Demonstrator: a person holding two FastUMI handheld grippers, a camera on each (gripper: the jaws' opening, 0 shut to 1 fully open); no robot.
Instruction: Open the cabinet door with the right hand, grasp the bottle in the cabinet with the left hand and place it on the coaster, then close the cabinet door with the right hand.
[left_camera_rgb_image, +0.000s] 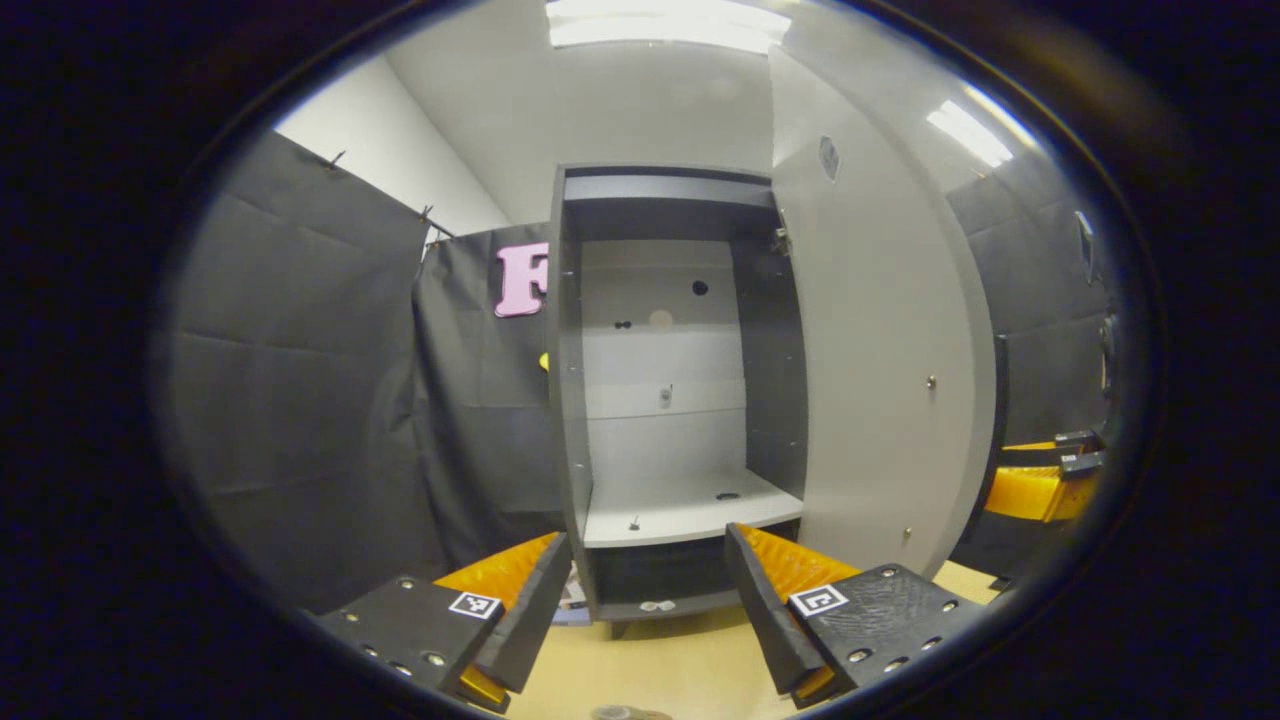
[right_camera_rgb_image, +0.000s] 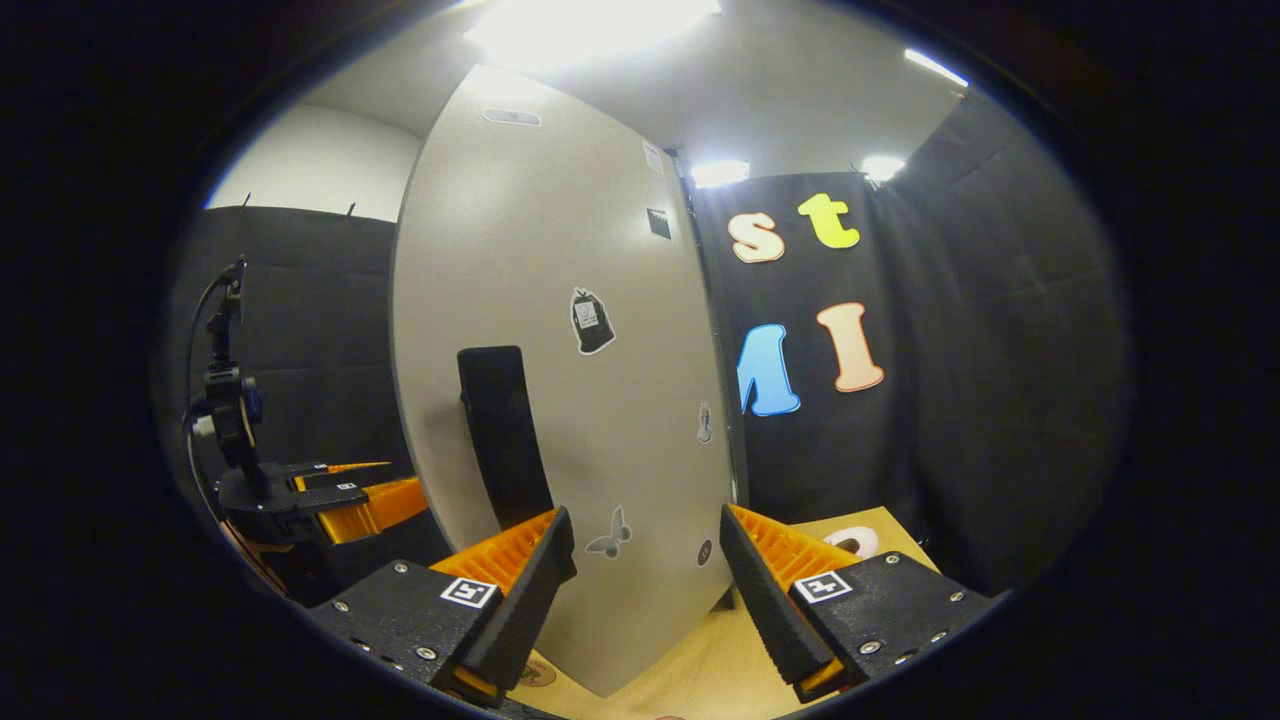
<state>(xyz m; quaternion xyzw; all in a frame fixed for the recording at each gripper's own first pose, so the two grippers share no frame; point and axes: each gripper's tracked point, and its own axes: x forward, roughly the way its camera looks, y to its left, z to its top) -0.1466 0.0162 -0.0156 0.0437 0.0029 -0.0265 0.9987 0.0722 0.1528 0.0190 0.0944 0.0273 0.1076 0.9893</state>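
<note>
The dark cabinet (left_camera_rgb_image: 568, 400) stands open in the left gripper view, with its pale shelf (left_camera_rgb_image: 680, 505) carrying only small fittings. Its grey door (left_camera_rgb_image: 880, 380) is swung out to the right. My left gripper (left_camera_rgb_image: 648, 545) is open, level with the shelf front and a little short of it, with nothing between its fingers. In the right gripper view the door's outer face (right_camera_rgb_image: 600, 250) is close ahead, its black handle (right_camera_rgb_image: 500, 440) just left of my open right gripper (right_camera_rgb_image: 644, 520). A small round disc (right_camera_rgb_image: 535, 675) lies on the table by the door's bottom edge.
The wooden table (left_camera_rgb_image: 660, 660) runs under the cabinet. A pale round thing (right_camera_rgb_image: 848, 542) lies on it to the right of the door. The other gripper (left_camera_rgb_image: 1040, 480) sits beyond the door's edge, and the left one (right_camera_rgb_image: 340, 495) is left of the door. Black cloth walls close the booth.
</note>
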